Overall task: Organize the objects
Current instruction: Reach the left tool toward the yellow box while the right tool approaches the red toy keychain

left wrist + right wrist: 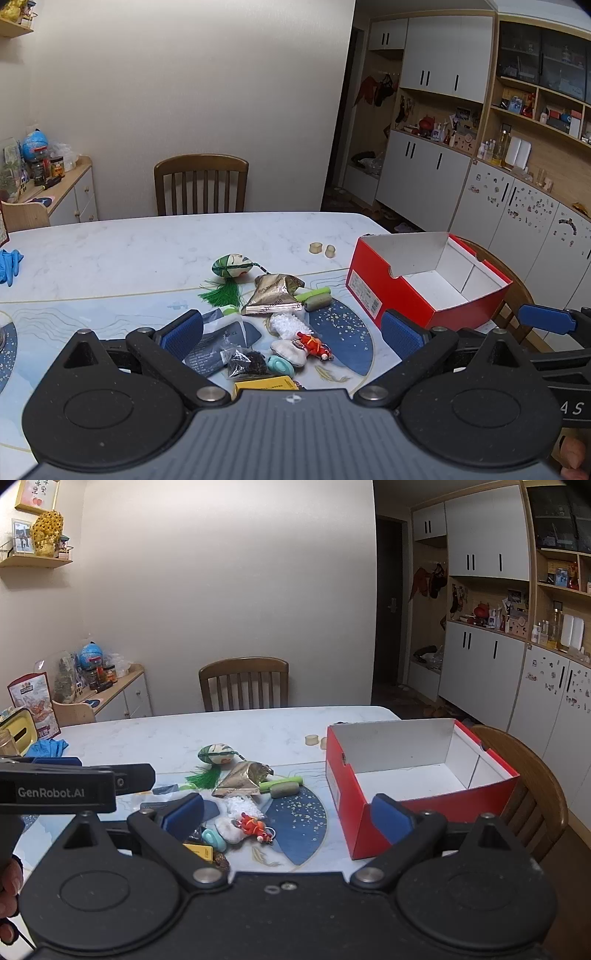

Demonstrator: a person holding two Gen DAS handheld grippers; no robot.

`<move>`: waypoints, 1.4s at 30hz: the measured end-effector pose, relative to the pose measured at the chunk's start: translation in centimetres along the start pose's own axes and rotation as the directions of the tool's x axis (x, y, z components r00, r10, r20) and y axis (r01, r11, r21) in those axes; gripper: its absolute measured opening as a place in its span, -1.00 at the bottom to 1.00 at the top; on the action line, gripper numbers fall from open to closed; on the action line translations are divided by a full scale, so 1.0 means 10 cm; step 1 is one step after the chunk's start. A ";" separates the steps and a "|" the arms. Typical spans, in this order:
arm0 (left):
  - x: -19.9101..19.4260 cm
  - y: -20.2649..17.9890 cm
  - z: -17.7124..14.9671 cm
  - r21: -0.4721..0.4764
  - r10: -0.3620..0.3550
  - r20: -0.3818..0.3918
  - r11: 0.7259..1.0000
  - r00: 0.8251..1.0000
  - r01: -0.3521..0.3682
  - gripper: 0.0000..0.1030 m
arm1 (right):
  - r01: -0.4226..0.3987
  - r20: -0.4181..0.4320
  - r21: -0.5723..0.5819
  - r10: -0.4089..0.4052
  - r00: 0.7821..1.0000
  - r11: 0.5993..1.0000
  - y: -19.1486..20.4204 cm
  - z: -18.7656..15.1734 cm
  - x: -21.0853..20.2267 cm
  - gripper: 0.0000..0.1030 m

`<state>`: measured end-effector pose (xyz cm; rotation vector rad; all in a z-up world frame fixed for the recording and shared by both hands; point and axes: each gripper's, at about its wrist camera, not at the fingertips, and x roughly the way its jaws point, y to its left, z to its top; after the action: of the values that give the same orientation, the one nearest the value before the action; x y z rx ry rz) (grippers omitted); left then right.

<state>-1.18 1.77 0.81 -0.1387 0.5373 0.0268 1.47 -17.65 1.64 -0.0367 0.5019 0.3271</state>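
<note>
The marble table (147,243) carries everything, its far half bare while the clutter sits on the patterned mat near me; the red shoebox (391,291) stands open-topped at my right, white inside and holding nothing I can see, so I judge it the place the small things are meant to go; both my claws hang above the near edge, my left gripper (291,328) spread wide and gripping nothing, my right gripper (288,808) likewise released, its right finger just in front of the box's near corner; the heap lies ahead and between my left fingers: a crumpled gold foil packet (273,295), an egg-shaped ornament with green tassel (231,267) beyond it, a green roller (317,299) beside the packet, then a white lacy piece (288,325), a red figurine (312,343), a teal ring (280,365) closest to me; nothing is lifted yet.
</note>
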 end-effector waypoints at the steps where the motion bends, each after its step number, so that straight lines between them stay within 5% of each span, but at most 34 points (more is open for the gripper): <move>1: 0.00 0.00 0.00 0.001 -0.001 -0.004 1.000 1.000 0.001 1.00 | -0.002 0.000 -0.001 0.002 1.000 1.000 0.01 0.00 0.00 0.84; 18: 0.18 0.36 -0.16 0.003 0.002 -0.042 1.000 0.999 -0.002 1.00 | -0.034 -0.077 -0.046 0.030 0.997 0.998 0.17 -0.03 0.31 0.71; 29: 0.64 0.44 -0.51 0.056 -0.028 -0.148 0.998 0.989 0.037 1.00 | -0.067 -0.181 -0.094 0.049 0.982 0.993 0.21 -0.16 0.82 0.53; 42: 1.29 0.27 -0.75 0.060 0.033 -0.248 0.998 0.968 -0.019 0.99 | -0.150 -0.280 -0.187 0.094 0.955 0.971 0.20 -0.23 1.62 0.28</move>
<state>5.86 3.23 -12.51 -0.0790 0.7904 0.0193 13.16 -11.14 -8.03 -0.2552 0.7406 0.4996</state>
